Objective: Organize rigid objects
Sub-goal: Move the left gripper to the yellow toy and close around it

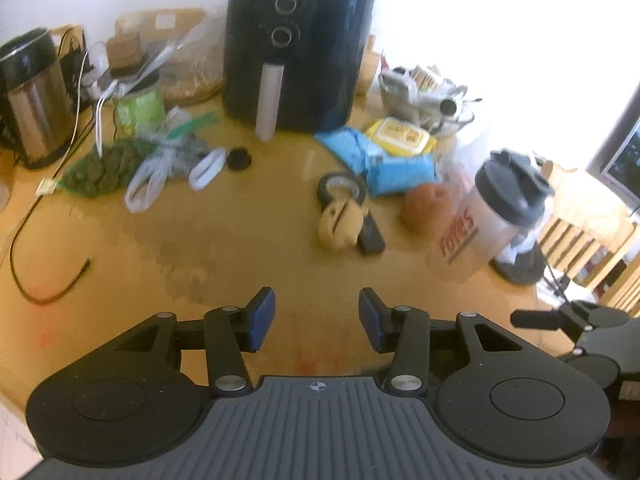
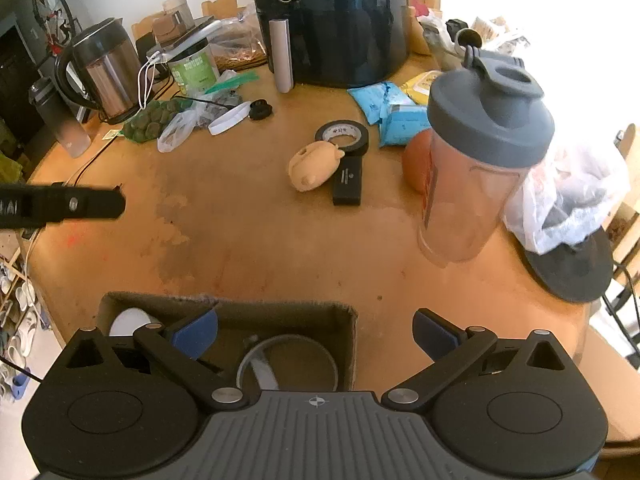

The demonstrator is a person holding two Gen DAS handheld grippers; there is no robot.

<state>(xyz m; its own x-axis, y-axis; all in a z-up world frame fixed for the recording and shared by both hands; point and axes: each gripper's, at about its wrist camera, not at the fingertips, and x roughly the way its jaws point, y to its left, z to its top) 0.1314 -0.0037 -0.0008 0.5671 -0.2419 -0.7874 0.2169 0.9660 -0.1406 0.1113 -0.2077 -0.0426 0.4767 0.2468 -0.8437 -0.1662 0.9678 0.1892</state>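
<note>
Right now the cardboard box (image 2: pixel 344 332) sits at the near edge of the round wooden table (image 2: pixel 256 240), just under our right gripper (image 2: pixel 316 332). Inside it we see a round metal ring thing (image 2: pixel 288 356) and something white (image 2: pixel 128 320), so we think some hard things are already put away.

The things not yet in the box lie farther out. A tan toy (image 2: pixel 314 164) shaped like a little animal touches a flat black box (image 2: pixel 347 182), and a roll of black tape (image 2: pixel 342 136) lies just behind them. A tall shaker bottle (image 2: pixel 476 168) with a grey lid stands to the right, with an orange ball shape (image 2: pixel 416 164) behind it.

Our right gripper has its blue fingers (image 2: pixel 196 334) spread wide and holds nothing. Our left gripper (image 1: pixel 316 318) hangs over a bare part of the table with its fingers apart too, and it is empty.

So we think we are between picks. Next we must choose one hard thing. The shaker bottle is near the right gripper, but it is wide and tall, so it could tip. The tan toy is small and round, so we should come down with a finger on each side and close slowly
</note>
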